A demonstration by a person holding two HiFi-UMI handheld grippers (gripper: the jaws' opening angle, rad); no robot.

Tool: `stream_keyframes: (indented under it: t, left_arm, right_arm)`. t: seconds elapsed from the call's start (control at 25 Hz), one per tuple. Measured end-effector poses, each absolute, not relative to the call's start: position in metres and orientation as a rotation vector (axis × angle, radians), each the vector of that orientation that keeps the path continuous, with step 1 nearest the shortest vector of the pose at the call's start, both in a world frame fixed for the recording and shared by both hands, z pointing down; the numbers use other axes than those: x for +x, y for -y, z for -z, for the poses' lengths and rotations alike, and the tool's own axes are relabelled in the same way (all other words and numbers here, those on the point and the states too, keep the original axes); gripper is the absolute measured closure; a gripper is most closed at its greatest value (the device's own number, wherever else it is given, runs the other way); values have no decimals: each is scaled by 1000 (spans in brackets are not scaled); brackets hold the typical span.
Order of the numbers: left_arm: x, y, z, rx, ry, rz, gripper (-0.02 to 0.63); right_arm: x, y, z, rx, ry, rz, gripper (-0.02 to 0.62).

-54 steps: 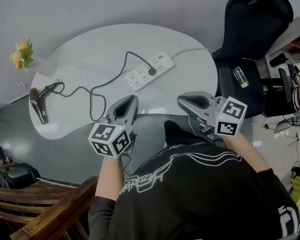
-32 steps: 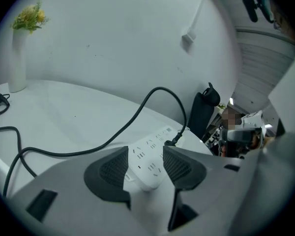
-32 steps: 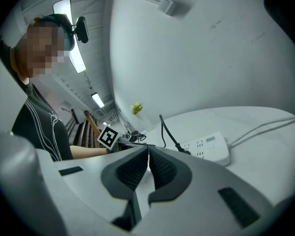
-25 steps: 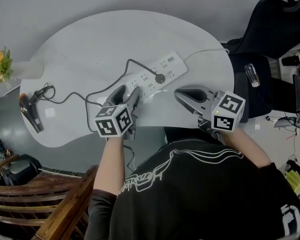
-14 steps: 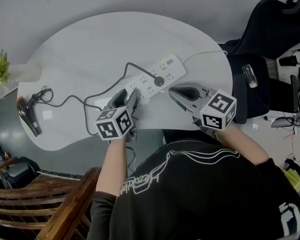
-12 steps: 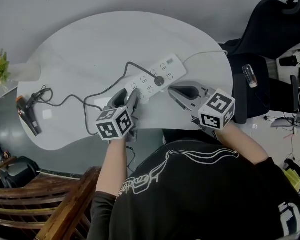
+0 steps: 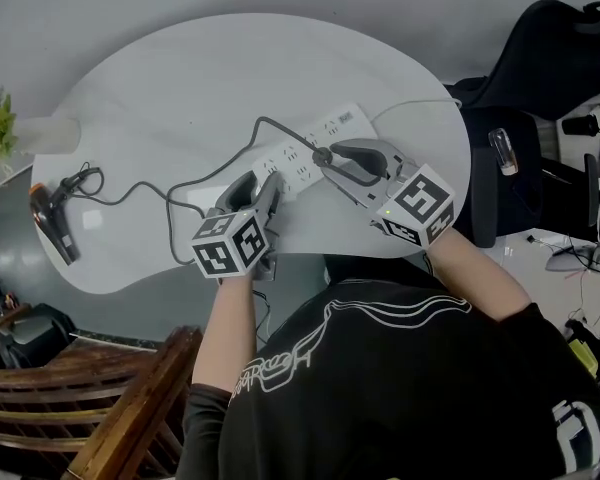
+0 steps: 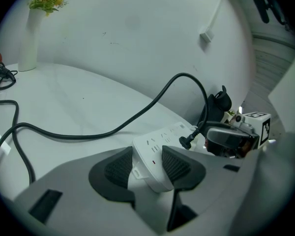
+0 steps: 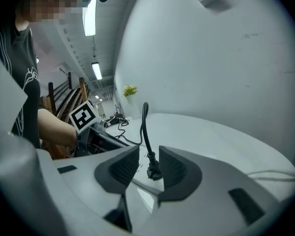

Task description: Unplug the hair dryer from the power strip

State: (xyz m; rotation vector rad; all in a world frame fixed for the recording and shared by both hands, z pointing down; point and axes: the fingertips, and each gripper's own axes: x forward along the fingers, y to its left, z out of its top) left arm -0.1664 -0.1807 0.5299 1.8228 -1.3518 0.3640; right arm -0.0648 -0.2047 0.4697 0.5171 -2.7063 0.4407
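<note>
**On a white tabletop [image 7: 180, 88], the plug [image 7: 321, 155] sits in the power strip [image 7: 302, 150]**

The rounded tabletop stands against a pale wall. At its far left edge is a white vase [image 7: 45, 133] of yellow flowers. Just in front of the vase the black hair dryer [image 7: 52, 218] lies on its side, well apart from the strip. Its black cord [image 7: 140, 190] runs in loose loops rightward across the surface and arches up before dropping into the plug.

The left gripper [image 7: 263, 178] is at the near end of the white power strip. Its fingers [image 8: 119, 168] are closed on that end, one pad pressing each long side. The plug is seated in a socket toward the middle of the strip.

The right gripper [image 7: 327, 159] comes in from the right, tilted over. Its fingers [image 9: 125, 166] are opening, with the plug upright between them and neither pad squeezing it. A black chair [image 7: 540, 48] stands beyond the tabletop's right edge.
</note>
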Motion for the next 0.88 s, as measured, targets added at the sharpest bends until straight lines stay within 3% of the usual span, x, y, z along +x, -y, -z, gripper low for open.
stream_keyframes:
  t: [0.64, 0.88]
  left_arm:
    - [-167, 180, -530, 1804, 1360, -343, 419]
    - [-166, 180, -531, 1804, 1369, -344, 420]
  right_arm:
    - [-81, 208, -486, 602, 2611, -94, 551]
    - [-80, 208, -485, 624, 2622, -121, 559]
